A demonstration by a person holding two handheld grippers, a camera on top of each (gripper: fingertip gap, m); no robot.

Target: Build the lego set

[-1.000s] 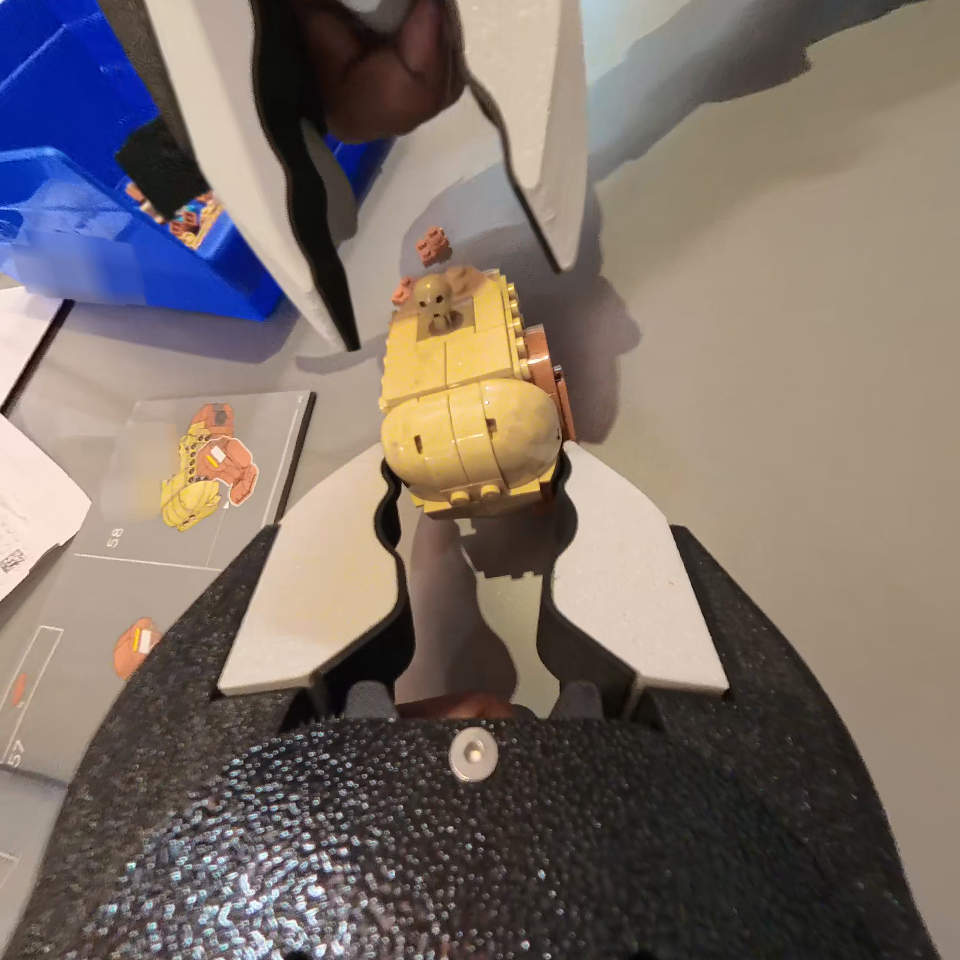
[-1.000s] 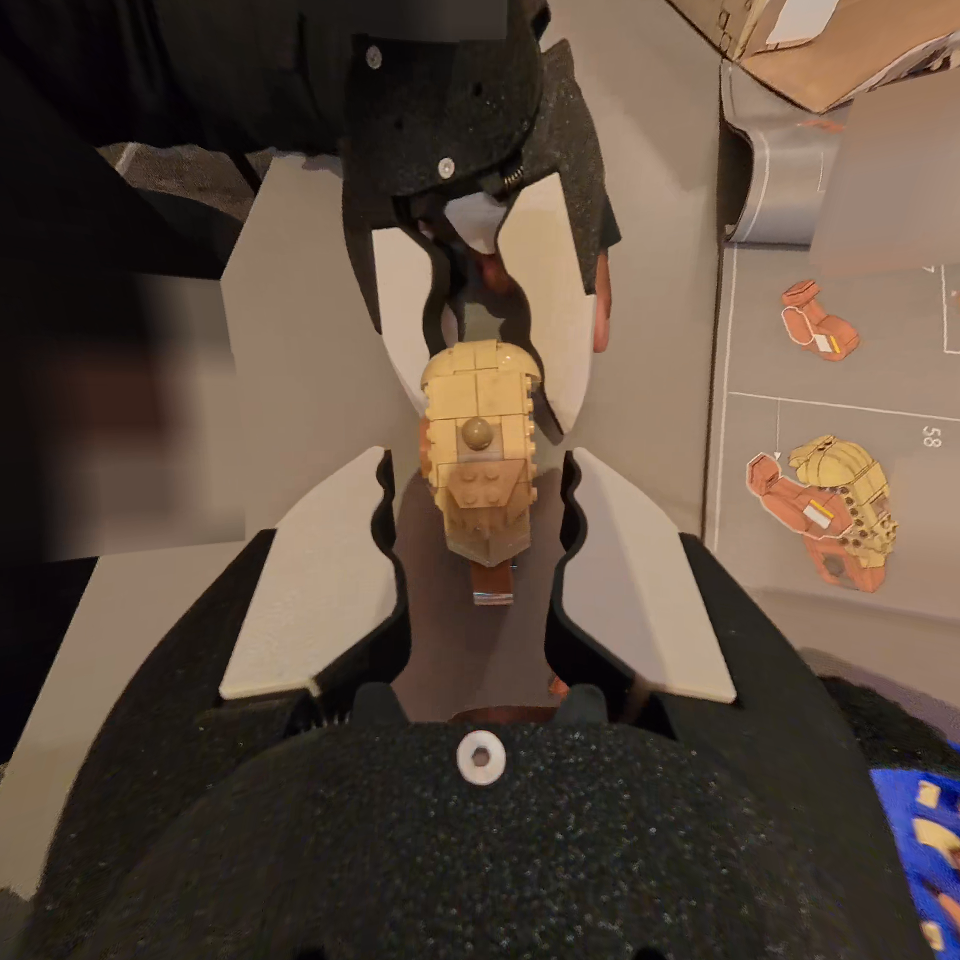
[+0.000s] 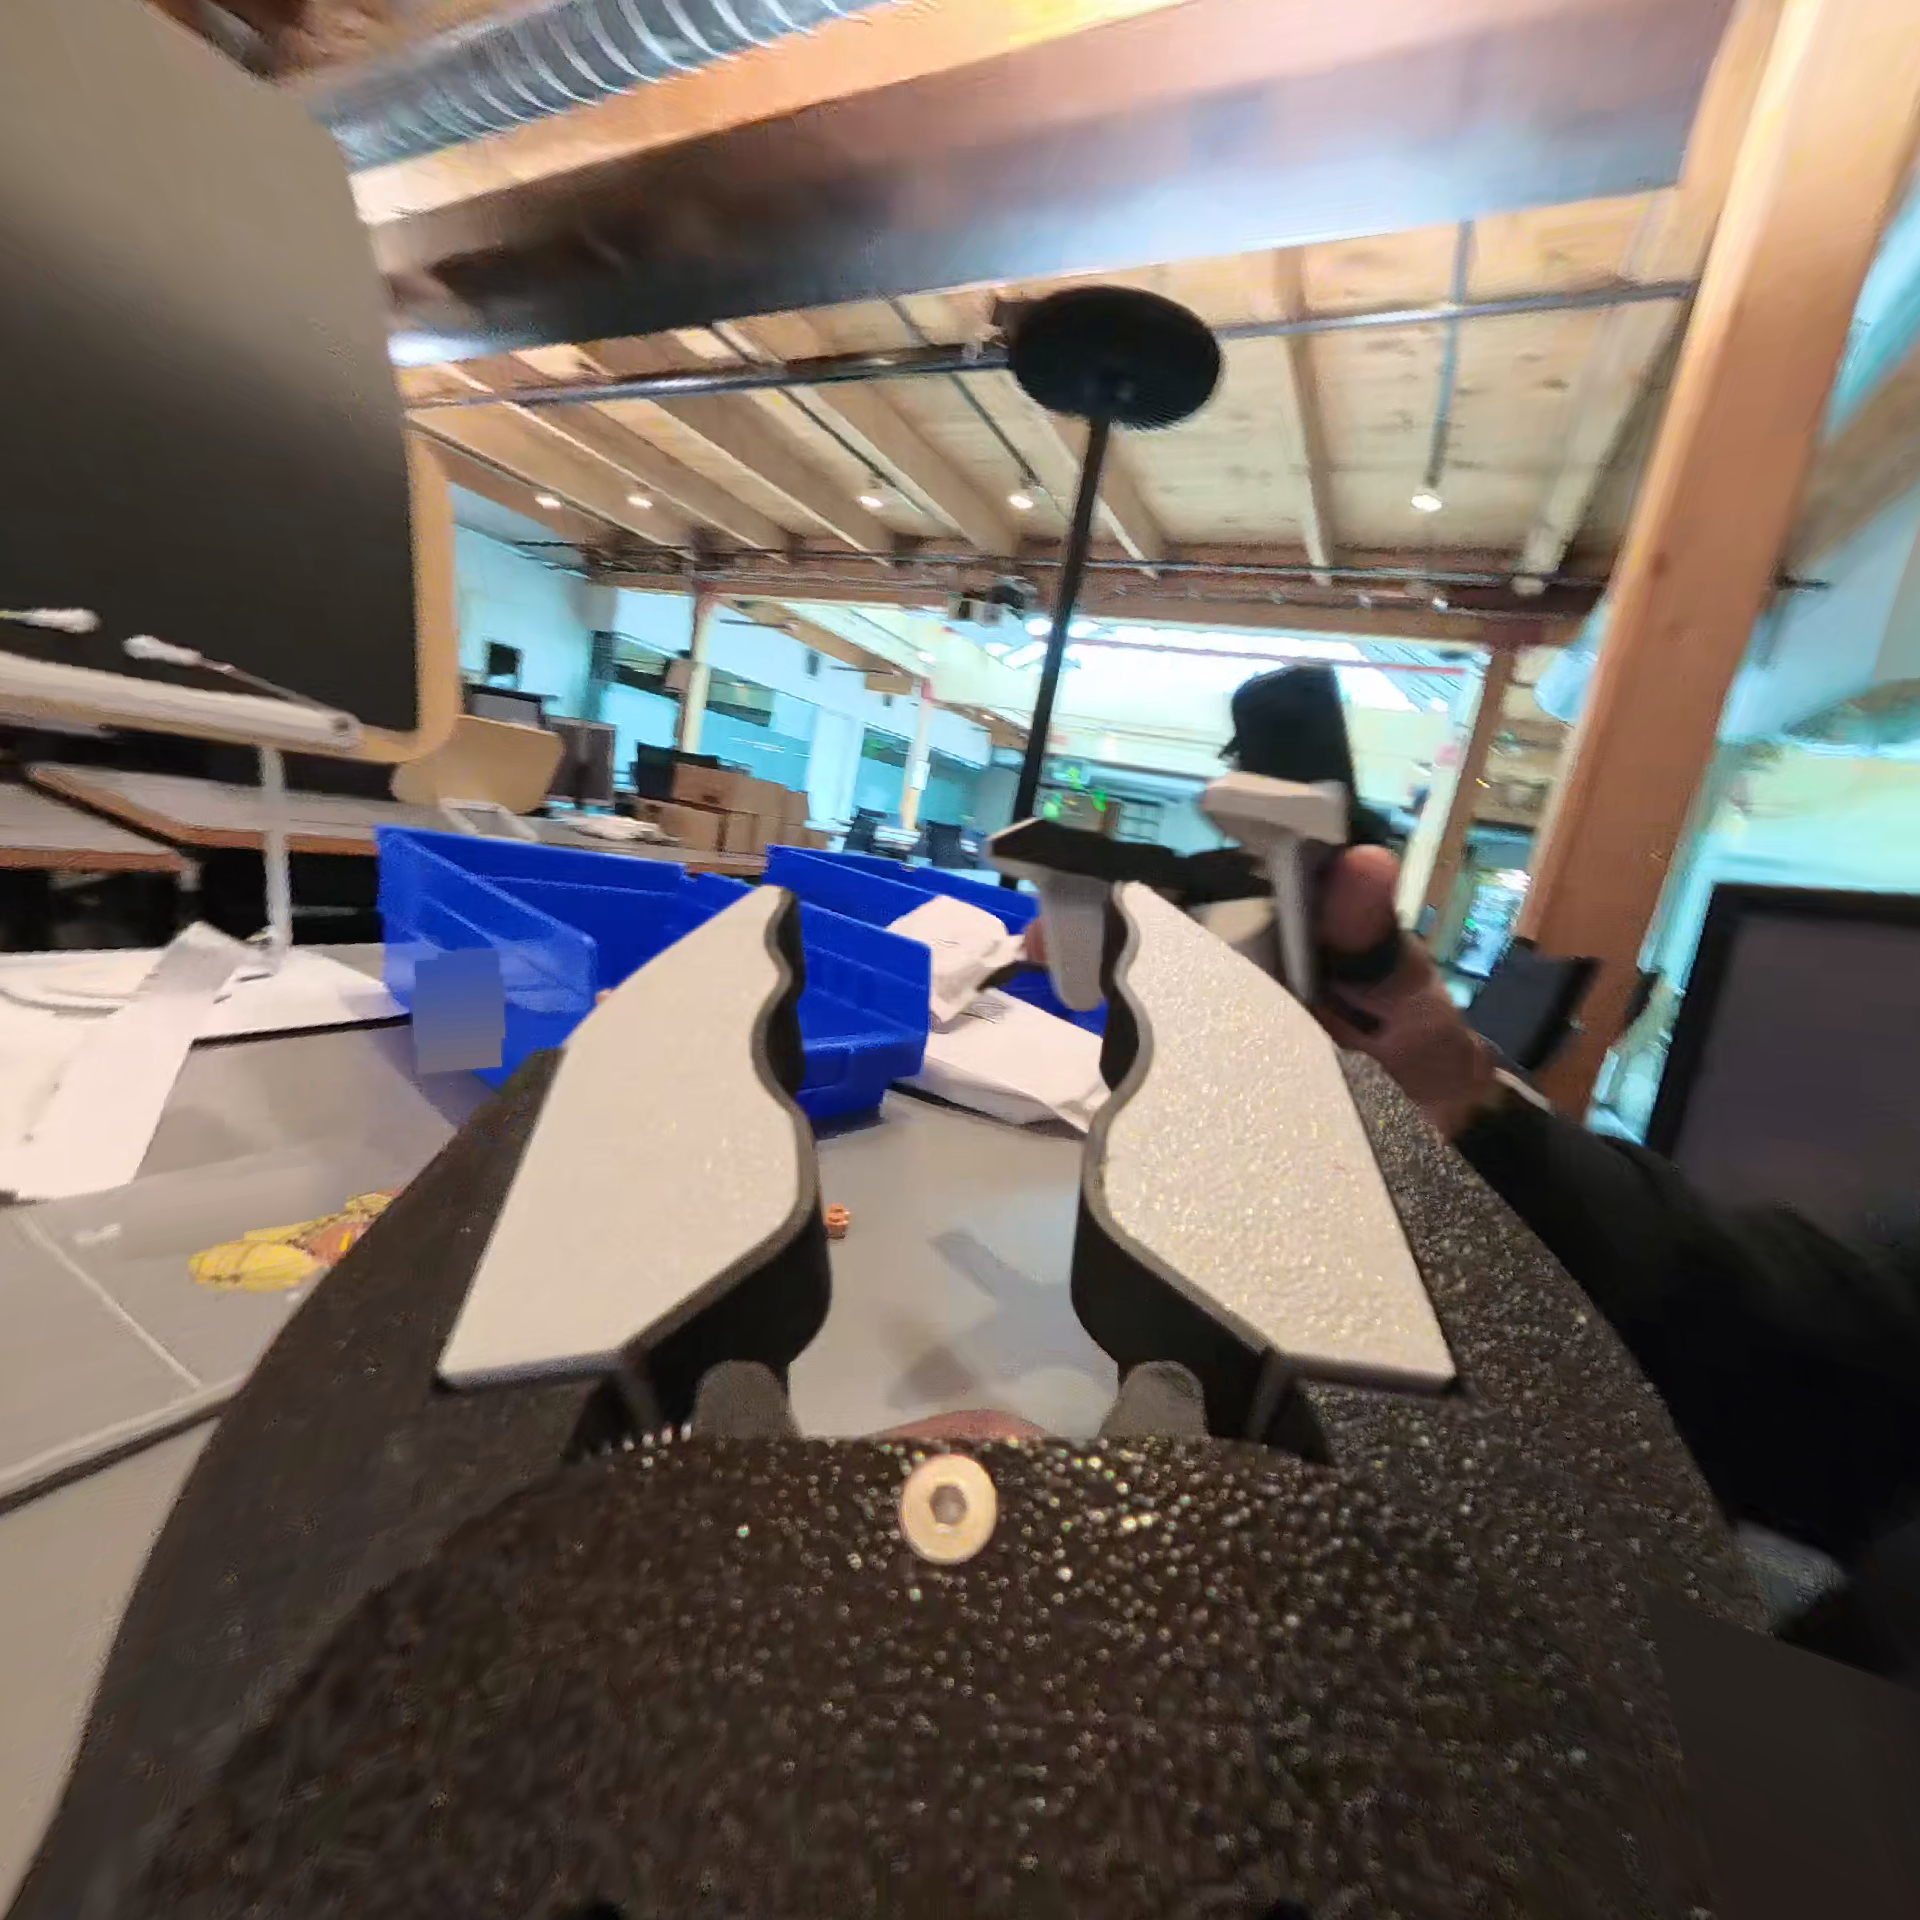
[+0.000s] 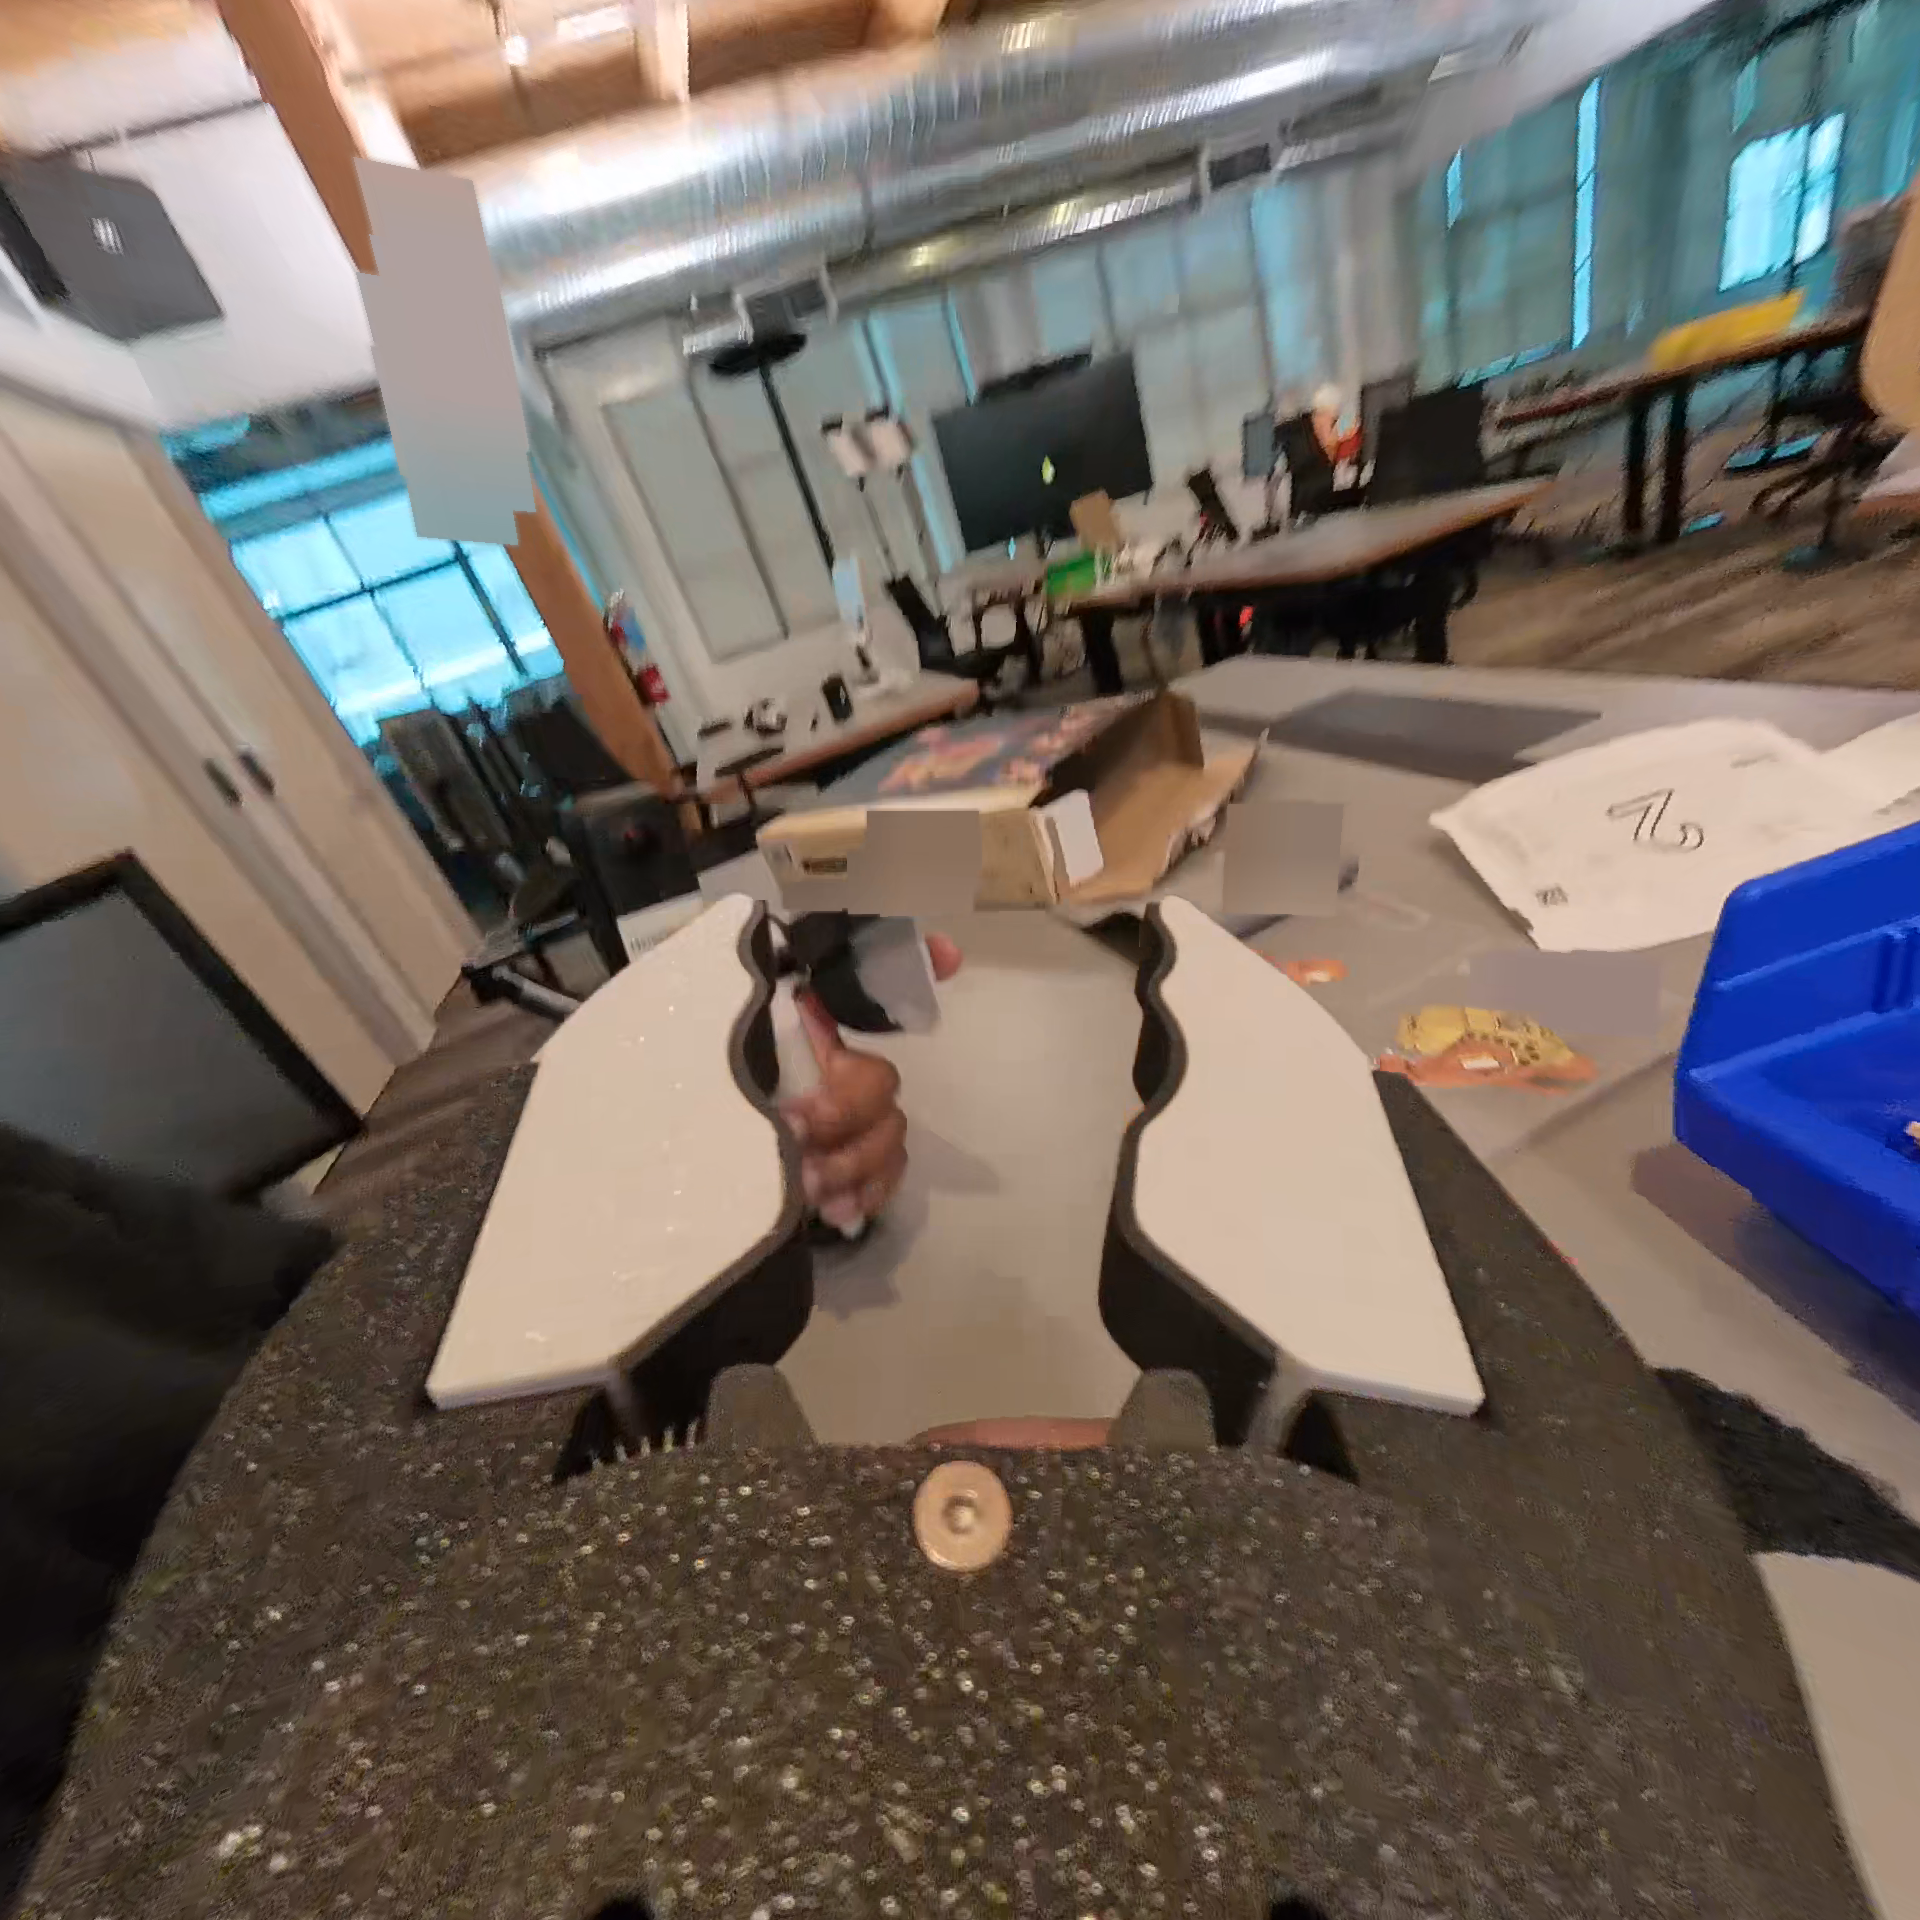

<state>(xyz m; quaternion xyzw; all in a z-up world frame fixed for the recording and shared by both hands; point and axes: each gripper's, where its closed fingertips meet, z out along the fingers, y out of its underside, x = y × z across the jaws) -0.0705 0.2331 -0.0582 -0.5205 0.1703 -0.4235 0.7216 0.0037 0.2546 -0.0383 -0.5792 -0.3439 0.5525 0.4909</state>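
Observation:
My left gripper (image 3: pixel 951 914) is open and empty, tilted up to look across the grey table (image 3: pixel 935 1288). A tiny orange brick (image 3: pixel 840 1222) lies on the table between its fingers. My right gripper (image 4: pixel 961 925) is open and empty, also raised and looking across the table. The right gripper also shows in the left wrist view (image 3: pixel 1174 883), held by a hand (image 3: pixel 1382 935). The hand on the left gripper's handle (image 4: pixel 847 1117) shows in the right wrist view. The tan lego model is not in either view.
The open instruction booklet lies on the table (image 3: pixel 281 1252) (image 4: pixel 1486 1044). Blue parts bins (image 3: pixel 644 966) (image 4: pixel 1829 1049) stand behind it. White paper bags (image 4: pixel 1662 831) and an opened cardboard box (image 4: pixel 1039 821) lie farther back. A dark monitor (image 3: pixel 1787 1049) stands at the table's side.
Both grippers have lifted off the work and tilted up toward the room. The left gripper has let go of the tan lego model, which is now out of view.

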